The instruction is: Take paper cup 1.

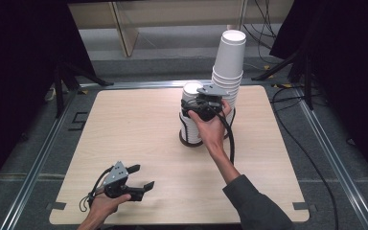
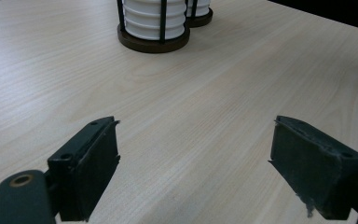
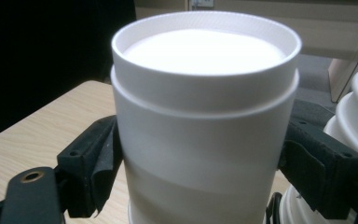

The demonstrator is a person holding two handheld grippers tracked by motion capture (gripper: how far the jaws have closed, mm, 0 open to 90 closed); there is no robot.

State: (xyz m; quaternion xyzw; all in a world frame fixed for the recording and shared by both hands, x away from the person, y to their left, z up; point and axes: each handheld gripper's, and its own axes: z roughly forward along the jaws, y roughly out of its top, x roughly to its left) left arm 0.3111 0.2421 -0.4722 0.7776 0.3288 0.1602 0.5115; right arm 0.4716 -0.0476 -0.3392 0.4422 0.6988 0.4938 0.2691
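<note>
At mid-table, slightly right of centre, right gripper [image 1: 197, 101] clamped on top cup [image 3: 205, 116] of short stack [image 1: 188, 127]; both pads flat against cup wall just below the rim band, one on each side, in right gripper view. Cup upside down, base up, long axis vertical, in line with the nested cups beneath. Stack seated in black wire holder [image 2: 154, 43] on round dark base, standing on table [image 1: 139, 124]. Approached from the person's side, jaws level across the cup, hand behind and a little above. Key relation: cup straight ahead between the jaws, stack axis upright, so judged next move is a straight pull up along that axis; any sideways tilt likely to drag lower cups or rock the holder. Tall stack [image 1: 229, 62] just beside, behind and to the right, very near the right-side jaw in right gripper view; cannot tell whether touching; little room for drift that way. Left gripper [image 1: 141, 176] released, jaws wide with only bare wood between them, low at near left edge of table, well apart from both stacks, aimed roughly toward them. Clearly nearer to the cup: right hand. Judged free to brace the holder if lower cups stick: left hand.
</note>
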